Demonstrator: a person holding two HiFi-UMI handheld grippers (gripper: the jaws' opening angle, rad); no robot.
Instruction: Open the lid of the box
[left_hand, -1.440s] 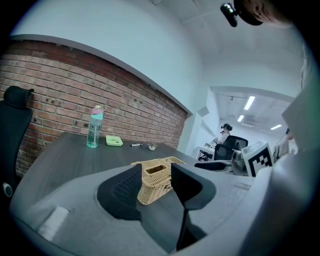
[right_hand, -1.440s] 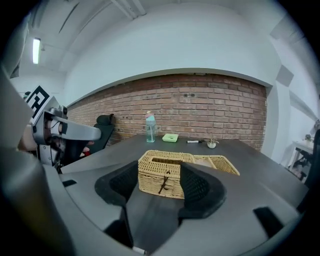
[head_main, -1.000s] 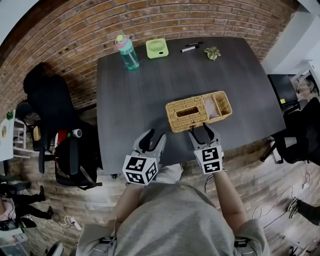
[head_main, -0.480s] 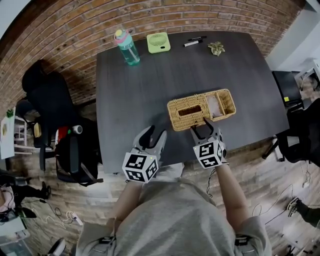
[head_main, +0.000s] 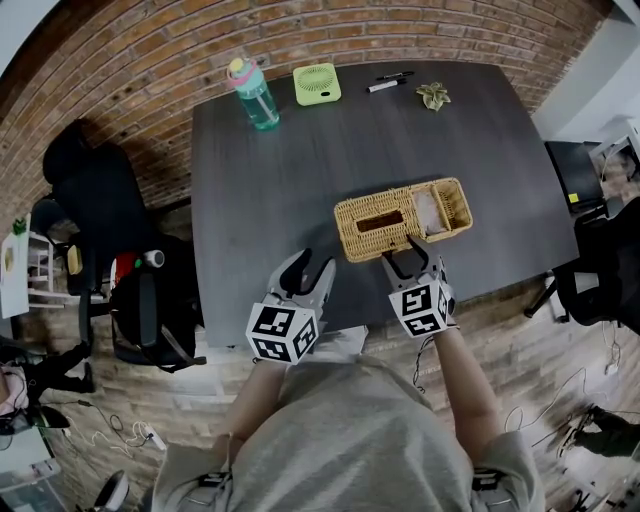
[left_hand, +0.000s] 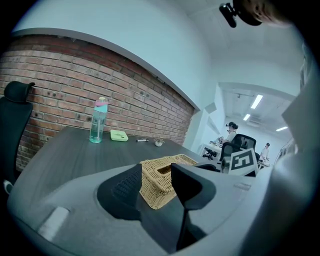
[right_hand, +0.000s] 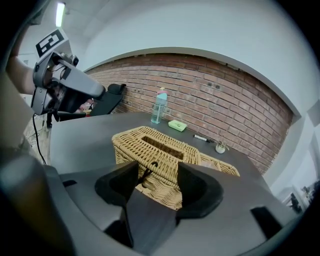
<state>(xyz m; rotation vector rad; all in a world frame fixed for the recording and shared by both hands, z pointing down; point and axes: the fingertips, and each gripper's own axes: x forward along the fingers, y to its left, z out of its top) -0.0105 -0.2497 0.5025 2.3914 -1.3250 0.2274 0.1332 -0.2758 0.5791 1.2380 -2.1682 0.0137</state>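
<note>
One wicker box (head_main: 385, 222) lies on the dark table (head_main: 260, 190), near the near edge and right of the middle. Its lid (head_main: 356, 214) is down, and there is one slot in the top. At the right end of the box is one open compartment (head_main: 447, 205) with no lid.

There are two grippers, both over the near edge of the table. The right gripper (head_main: 405, 257) is at the near side of the box with its jaws wide apart. In the right gripper view, one dark loop clasp (right_hand: 148, 176) on the box front shows between the jaws. I cannot tell whether either jaw touches it. The left gripper (head_main: 310, 270) is to the left of the box and apart from it. Its jaws are also wide apart with nothing held, and the box shows beyond them in the left gripper view.

Along the far edge, from left to right, stand one bottle (head_main: 254, 100), one green fan (head_main: 317, 84), two markers (head_main: 388, 82) lying side by side, and one small plant (head_main: 434, 96).
</note>
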